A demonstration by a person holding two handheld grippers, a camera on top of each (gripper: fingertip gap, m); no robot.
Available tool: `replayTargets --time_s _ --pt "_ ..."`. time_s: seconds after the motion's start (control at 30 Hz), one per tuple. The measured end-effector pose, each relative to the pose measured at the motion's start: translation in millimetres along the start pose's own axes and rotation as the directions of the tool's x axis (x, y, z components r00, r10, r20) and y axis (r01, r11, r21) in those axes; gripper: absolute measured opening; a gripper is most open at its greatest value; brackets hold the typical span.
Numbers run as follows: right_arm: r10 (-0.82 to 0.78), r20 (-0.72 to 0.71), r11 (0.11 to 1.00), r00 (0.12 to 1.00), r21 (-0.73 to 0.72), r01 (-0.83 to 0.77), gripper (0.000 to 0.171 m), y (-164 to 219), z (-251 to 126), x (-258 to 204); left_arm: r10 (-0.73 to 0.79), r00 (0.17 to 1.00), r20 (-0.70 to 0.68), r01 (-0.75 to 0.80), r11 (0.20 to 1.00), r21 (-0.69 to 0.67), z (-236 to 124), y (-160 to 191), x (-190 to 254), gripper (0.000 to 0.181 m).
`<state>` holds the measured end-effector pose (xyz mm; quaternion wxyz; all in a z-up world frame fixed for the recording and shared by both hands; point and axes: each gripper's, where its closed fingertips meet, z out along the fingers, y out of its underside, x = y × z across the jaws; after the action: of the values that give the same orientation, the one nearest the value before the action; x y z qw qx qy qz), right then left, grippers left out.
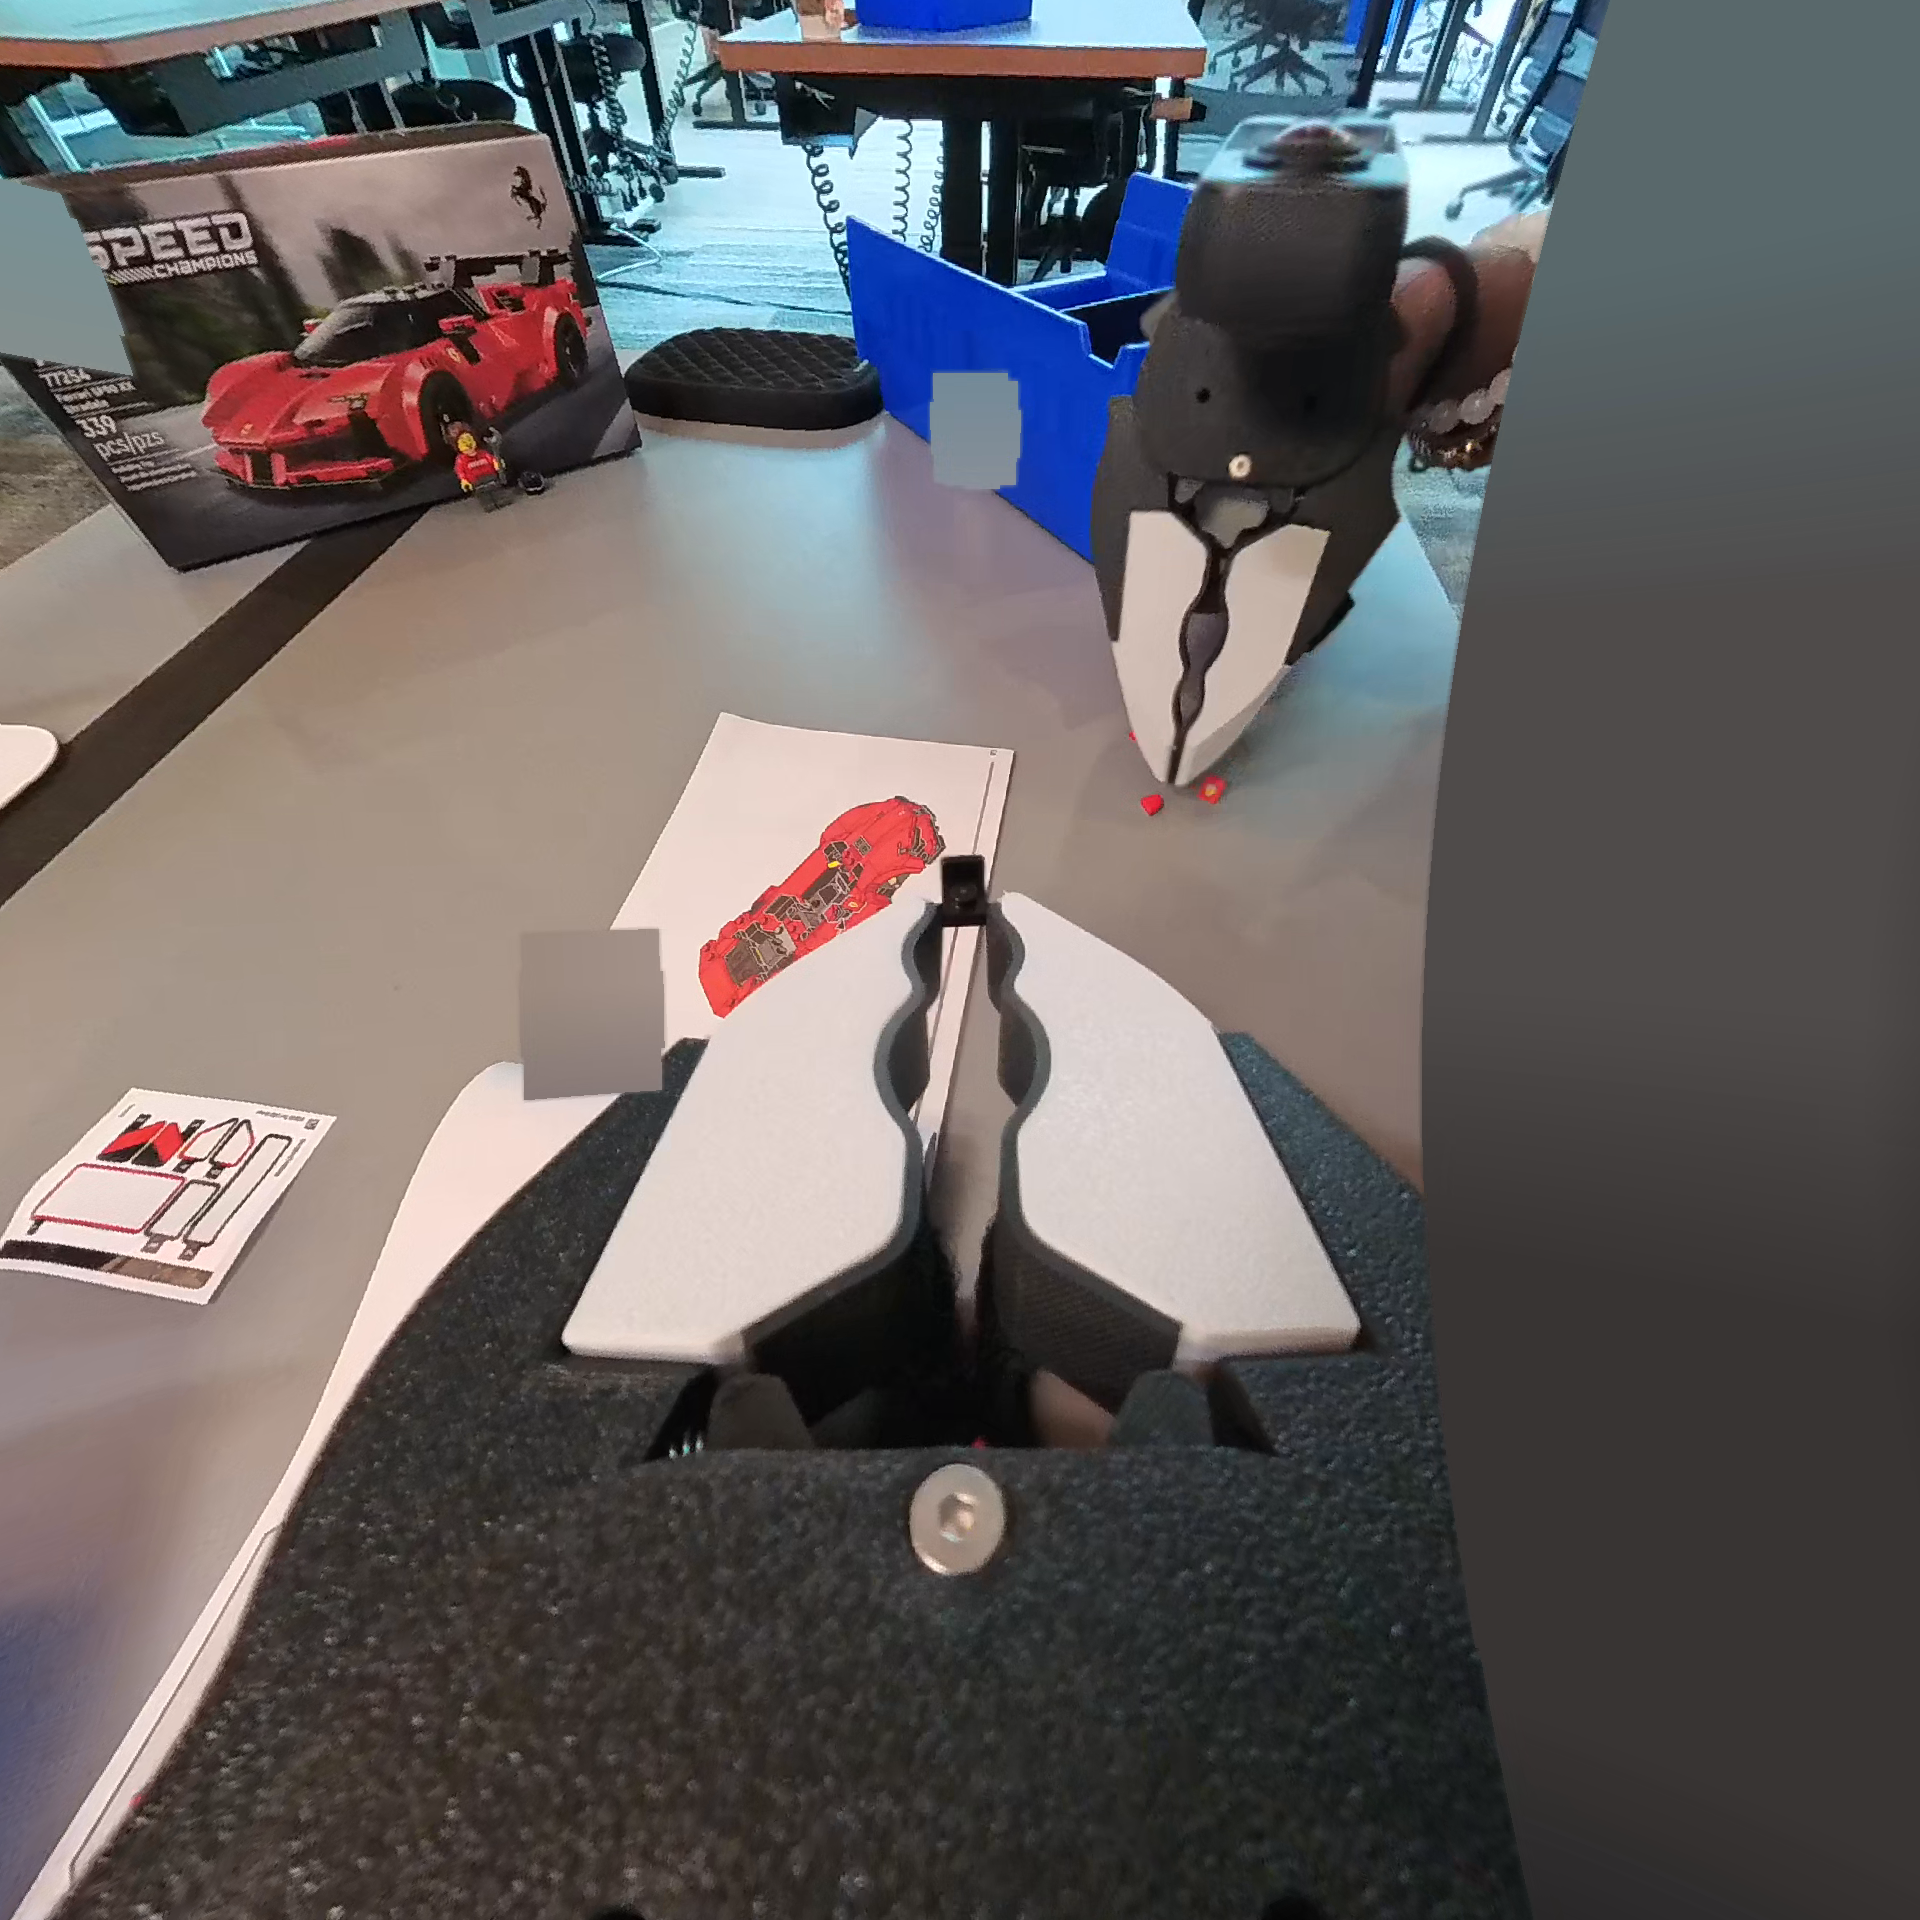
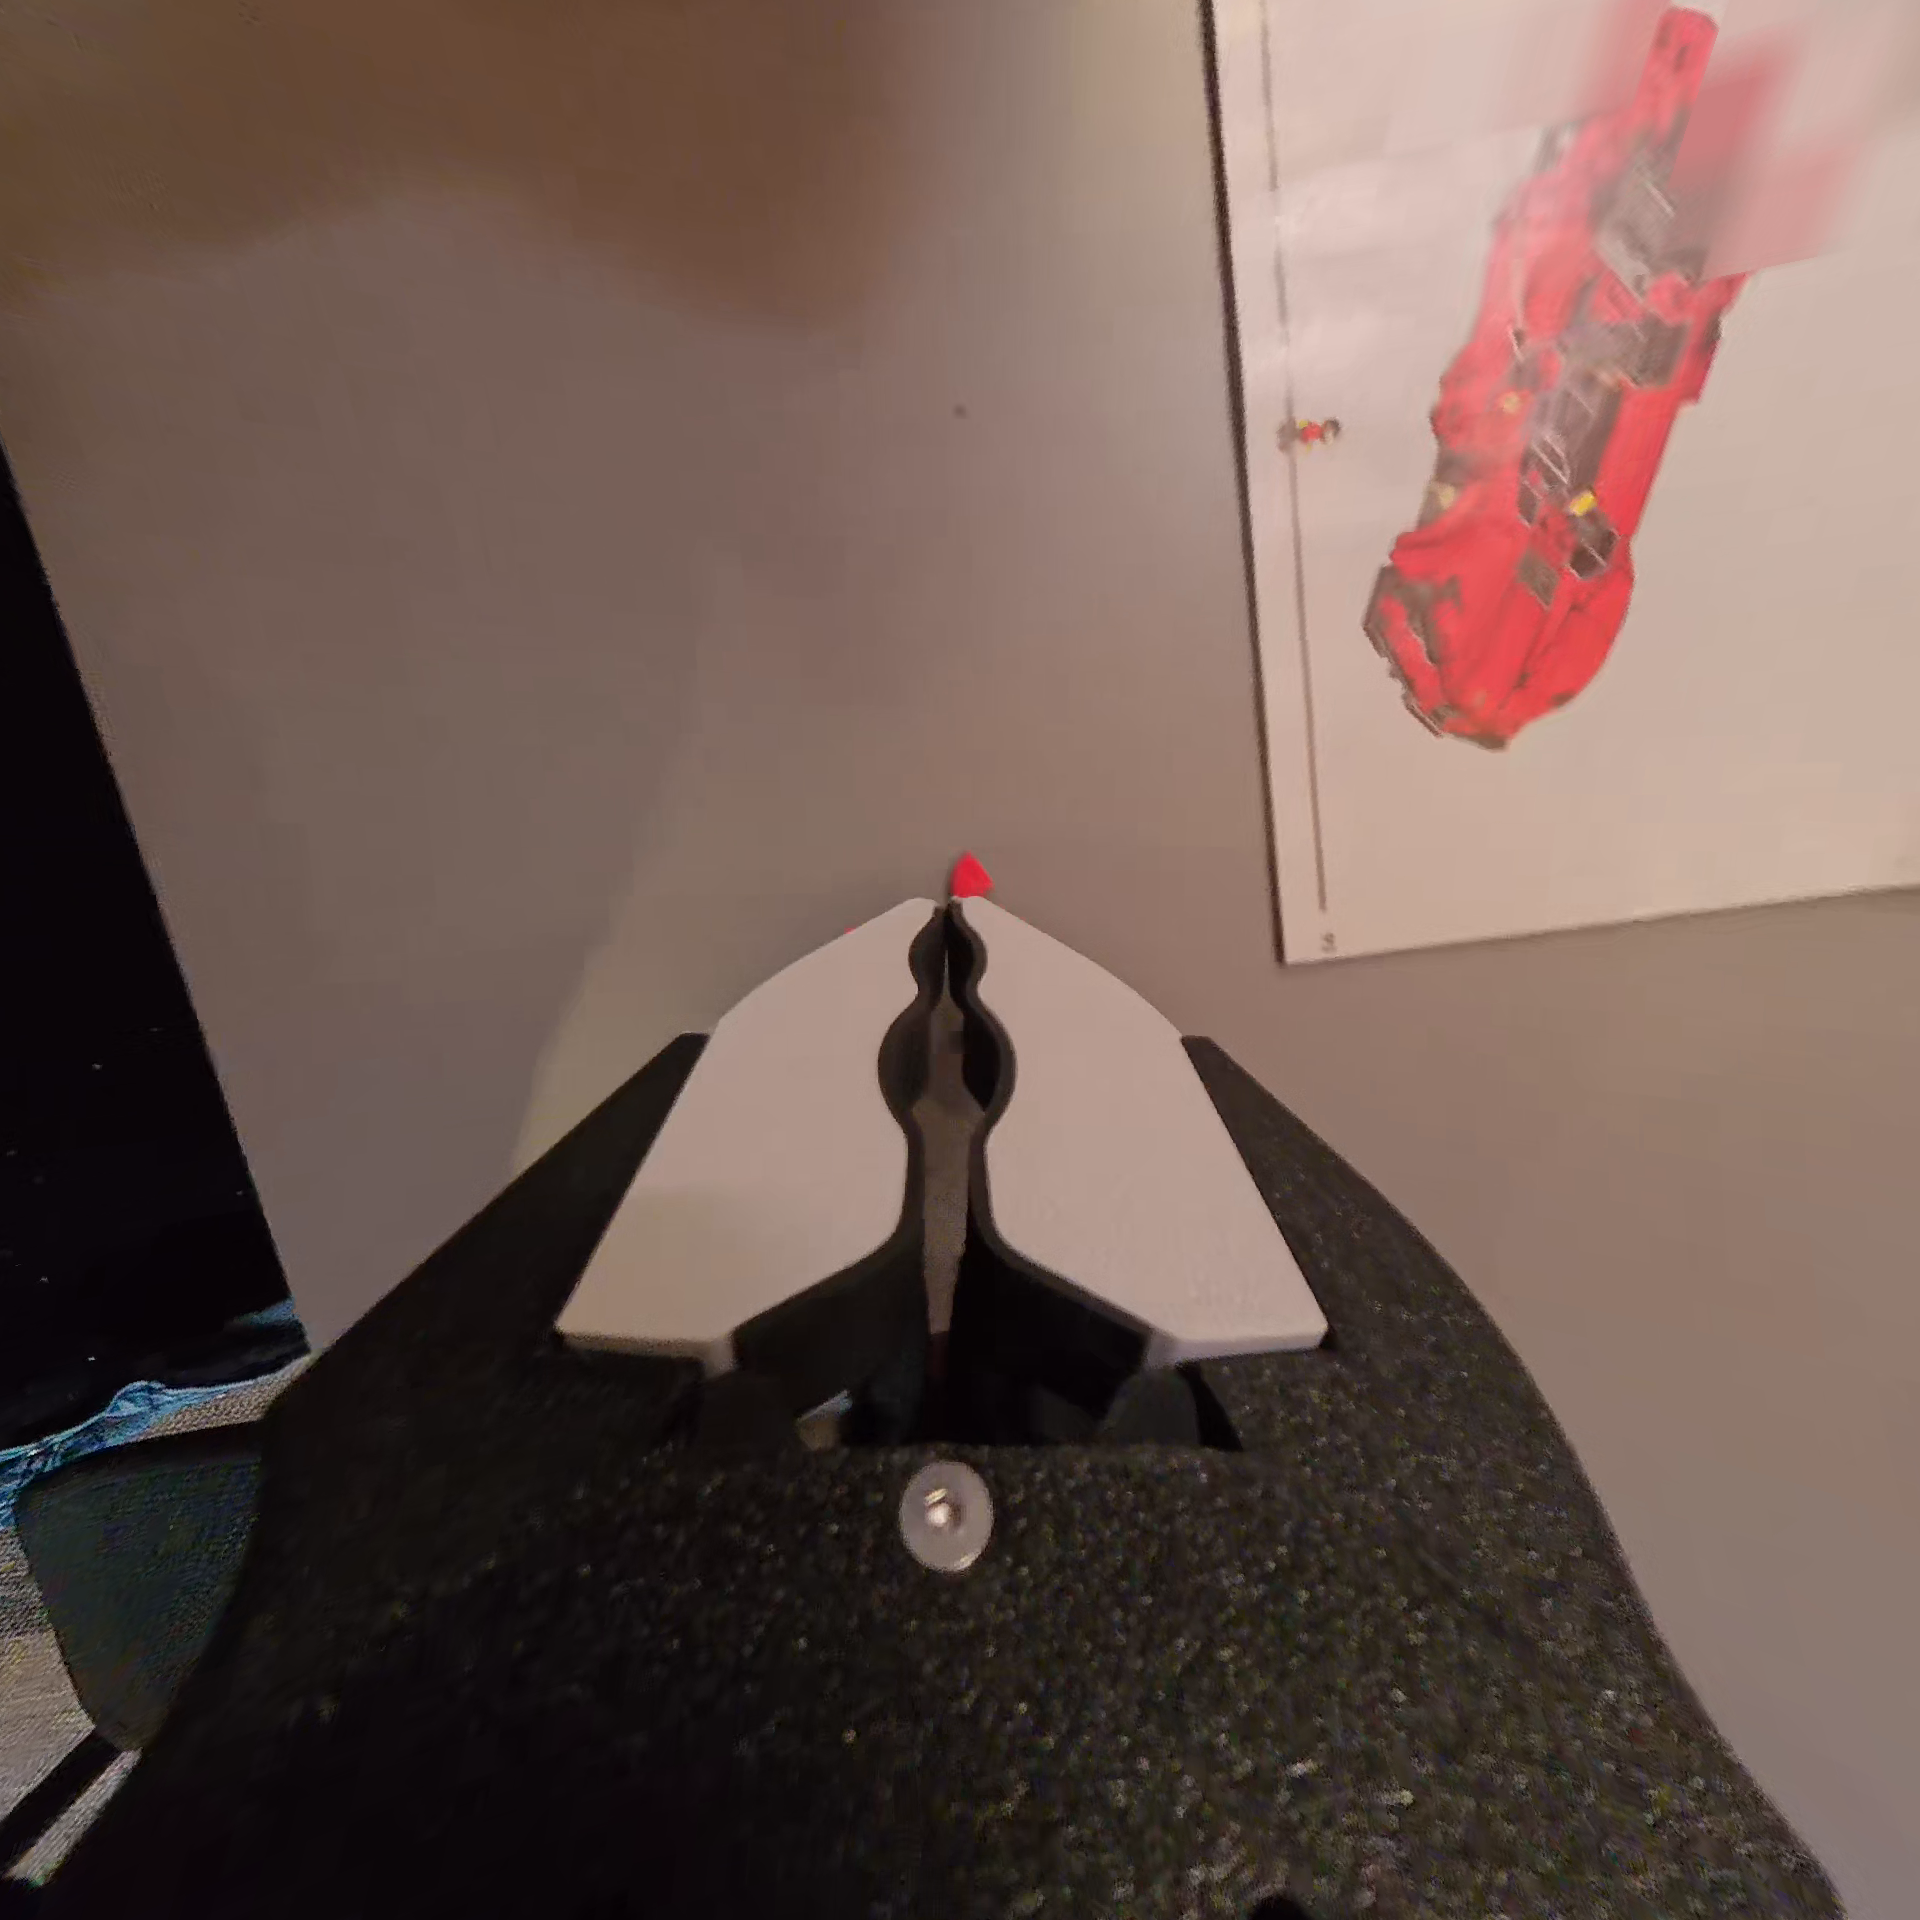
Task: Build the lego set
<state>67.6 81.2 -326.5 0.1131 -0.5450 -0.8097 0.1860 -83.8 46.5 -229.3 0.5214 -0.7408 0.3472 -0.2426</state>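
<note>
My left gripper is shut on a small black lego piece and holds it at its fingertips above the instruction sheet, which shows a red car. My right gripper points down at the grey table, jaws together, its tips among small red lego pieces. In the right wrist view the right gripper is shut, and a red piece lies just past its tips. Nothing shows between its fingers. The instruction sheet lies to the right.
The lego set box stands at the back left. A blue bin stands behind the right gripper, with a black pad beside it. A sticker sheet lies at the left. A hand holds the right gripper. About 20 cm separates my left fingertips from my right.
</note>
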Motion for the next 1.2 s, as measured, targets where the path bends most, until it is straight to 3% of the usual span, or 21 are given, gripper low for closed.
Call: replayTargets --time_s 0.13,0.3,0.57,0.8,0.9,1.03,1.2 --pt "0.017 0.027 0.999 0.999 -0.029 -0.016 0.0 4 7 -2 0.0 1.0 -0.001 0.0 1.0 -0.001 -1 1 0 0.008" --pt "0.005 0.073 0.999 0.997 0.033 -0.007 0.0 -12 10 -14 0.001 1.0 0.002 -0.001 1.0 0.001 -1 0 -1 0.008" --pt "0.056 0.05 0.998 0.997 -0.011 -0.055 0.0 0 9 -3 0.0 1.0 0.003 0.0 1.0 0.001 0 0 -1 0.008" --pt "0.028 0.063 0.996 0.998 0.083 -0.033 0.0 -25 7 -5 0.001 1.0 0.005 -0.001 1.0 0.001 -1 1 -1 0.008" --pt "0.014 0.004 0.999 1.0 0.038 -0.014 0.021 -13 0 8 0.001 1.0 0.006 -0.001 1.0 0.006 -1 0 -1 0.008" --pt "0.062 -0.02 0.998 0.998 -0.004 -0.062 0.016 -10 6 6 0.005 1.0 0.012 -0.005 1.0 0.008 -2 -1 -2 0.008" --pt "0.25 -0.118 0.968 0.961 -0.004 -0.253 0.014 -8 7 6 0.004 1.0 0.014 -0.004 1.0 0.015 -2 -2 -1 0.008"
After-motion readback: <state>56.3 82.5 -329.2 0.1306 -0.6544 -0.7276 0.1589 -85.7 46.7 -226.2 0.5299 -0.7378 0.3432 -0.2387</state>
